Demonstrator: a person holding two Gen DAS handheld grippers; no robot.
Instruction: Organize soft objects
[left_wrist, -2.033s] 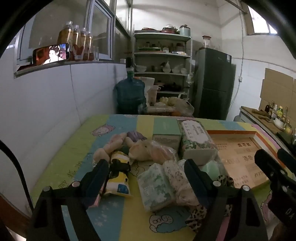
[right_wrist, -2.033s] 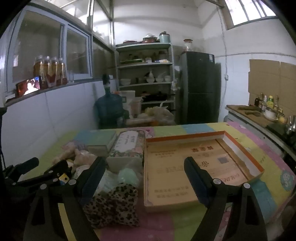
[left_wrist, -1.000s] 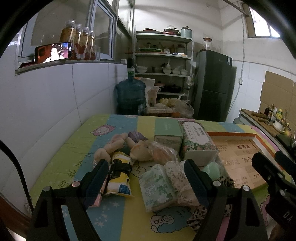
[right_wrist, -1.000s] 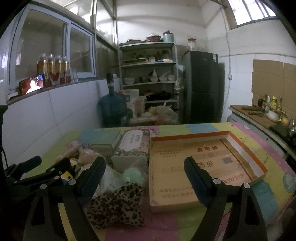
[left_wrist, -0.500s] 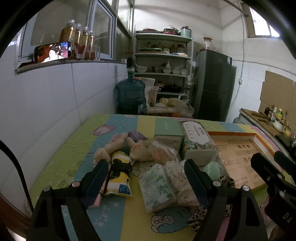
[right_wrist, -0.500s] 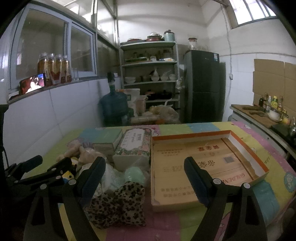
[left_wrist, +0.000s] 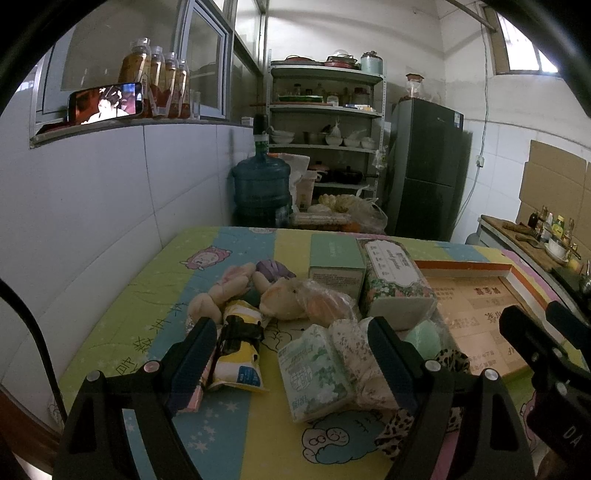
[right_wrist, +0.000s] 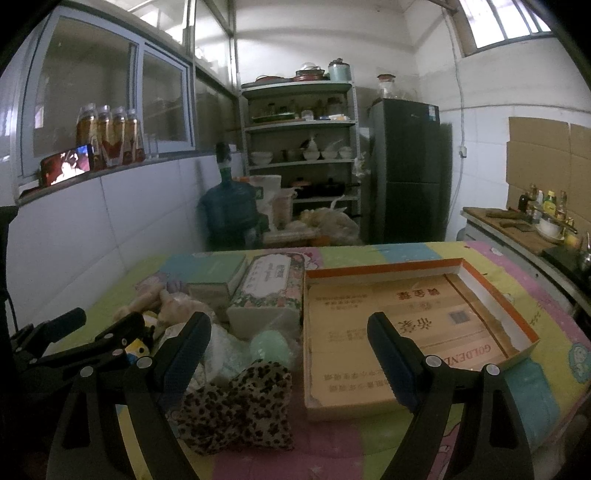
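A heap of soft things lies on the colourful table mat (left_wrist: 147, 295): a plush toy (left_wrist: 229, 291), a yellow packet (left_wrist: 238, 354), green tissue packs (left_wrist: 314, 373), a floral tissue box (left_wrist: 391, 280) and a leopard-print pouch (right_wrist: 240, 402). An empty shallow cardboard box (right_wrist: 406, 325) with an orange rim sits to the right of the heap. My left gripper (left_wrist: 291, 354) hovers open above the near side of the heap, holding nothing. Open and empty too, my right gripper (right_wrist: 288, 350) hangs over the pouch and the box's left edge.
A green carton (left_wrist: 334, 258) stands behind the heap. Past the table are a blue water jug (left_wrist: 260, 192), a shelf of dishes (left_wrist: 325, 140) and a dark fridge (left_wrist: 424, 170). A tiled wall (left_wrist: 92, 206) runs along the left, a counter (right_wrist: 517, 225) on the right.
Both grippers have drifted slightly back and upward, so the heap and box look a little farther off. Nothing on the table has moved.
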